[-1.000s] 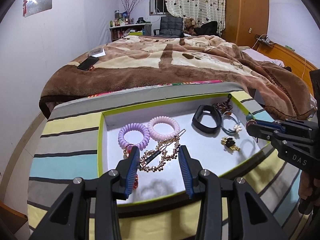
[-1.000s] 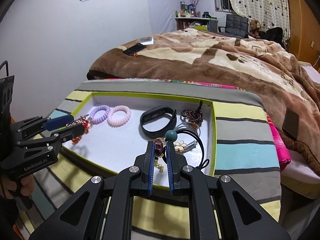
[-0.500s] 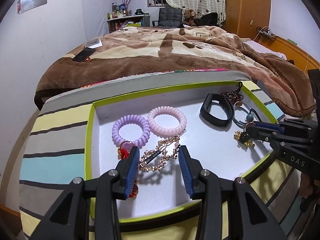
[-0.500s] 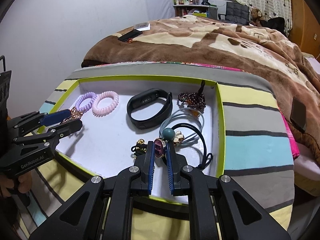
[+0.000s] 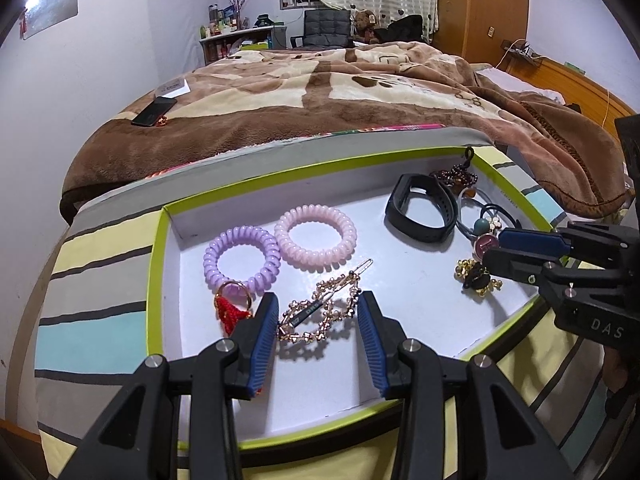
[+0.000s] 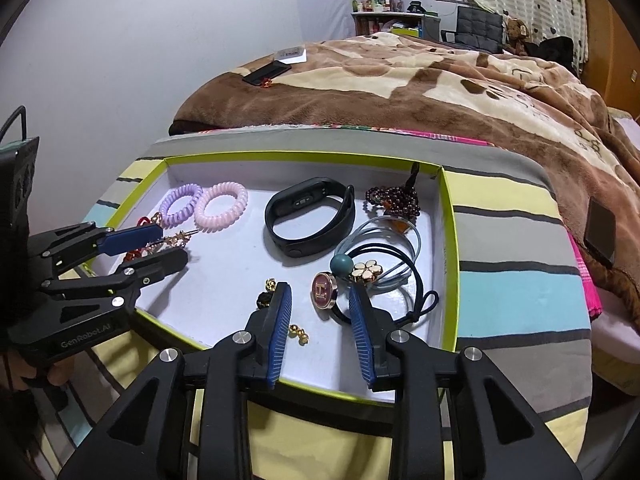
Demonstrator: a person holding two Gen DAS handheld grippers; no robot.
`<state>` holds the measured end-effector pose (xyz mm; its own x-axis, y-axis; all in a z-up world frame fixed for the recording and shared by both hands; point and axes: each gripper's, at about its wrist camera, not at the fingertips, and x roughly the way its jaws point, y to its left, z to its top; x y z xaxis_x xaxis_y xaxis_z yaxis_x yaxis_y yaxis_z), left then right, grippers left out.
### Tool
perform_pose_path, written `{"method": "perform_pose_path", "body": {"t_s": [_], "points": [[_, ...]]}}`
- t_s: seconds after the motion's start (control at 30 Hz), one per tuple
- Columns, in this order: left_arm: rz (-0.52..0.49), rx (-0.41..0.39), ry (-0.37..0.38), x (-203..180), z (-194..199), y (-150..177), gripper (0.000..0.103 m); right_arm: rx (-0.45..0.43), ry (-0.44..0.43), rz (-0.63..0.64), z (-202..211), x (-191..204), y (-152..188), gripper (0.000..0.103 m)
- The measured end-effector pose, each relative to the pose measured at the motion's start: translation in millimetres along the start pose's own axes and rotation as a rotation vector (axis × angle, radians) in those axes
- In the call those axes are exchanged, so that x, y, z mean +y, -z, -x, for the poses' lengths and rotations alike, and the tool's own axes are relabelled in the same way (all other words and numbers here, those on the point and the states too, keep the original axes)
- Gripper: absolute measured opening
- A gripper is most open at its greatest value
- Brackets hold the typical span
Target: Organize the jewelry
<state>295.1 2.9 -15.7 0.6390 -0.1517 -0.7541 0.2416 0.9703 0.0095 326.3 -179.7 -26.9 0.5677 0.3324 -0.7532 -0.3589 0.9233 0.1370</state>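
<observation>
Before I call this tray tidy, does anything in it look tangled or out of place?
Yes. At the tray's right end the hair ties overlap in a loose tangle, with the dark bead bracelet lying against them. The two spiral ties sit neatly side by side.

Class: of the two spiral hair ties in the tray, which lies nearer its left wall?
The purple spiral hair tie; the pink one lies beside it, farther right.

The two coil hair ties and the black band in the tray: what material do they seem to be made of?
Purple coil tie and pink coil tie: likely glossy plastic, since the ridged spirals catch bright highlights. Black band: probably matte silicone or rubber; it is smooth and dull with no sheen, and holds a soft loop.
</observation>
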Motion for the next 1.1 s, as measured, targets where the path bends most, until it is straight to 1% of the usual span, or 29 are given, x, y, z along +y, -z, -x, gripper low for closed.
{"method": "perform_pose_path", "body": {"t_s": [0.33, 0.53, 0.67, 0.87, 1.1], "points": [[-0.012, -0.016, 0.013, -6, 5, 0, 0.043, -0.013, -0.004, -0.008, 6, 0, 1, 0.031], [-0.004, -0.048, 0.009, -8, 24, 4, 0.043, -0.039, -0.005, -0.007, 20, 5, 5, 0.031], [0.028, -0.074, 0.004, -6, 42, 10, 0.043, -0.063, -0.004, -0.007, 35, 10, 11, 0.031], [0.09, -0.105, -0.007, -6, 72, 30, 0.043, -0.111, 0.002, -0.011, 66, 23, 29, 0.031], [0.11, -0.128, -0.03, -17, 103, 62, 0.043, -0.16, 0.016, -0.01, 102, 41, 59, 0.031]]}}
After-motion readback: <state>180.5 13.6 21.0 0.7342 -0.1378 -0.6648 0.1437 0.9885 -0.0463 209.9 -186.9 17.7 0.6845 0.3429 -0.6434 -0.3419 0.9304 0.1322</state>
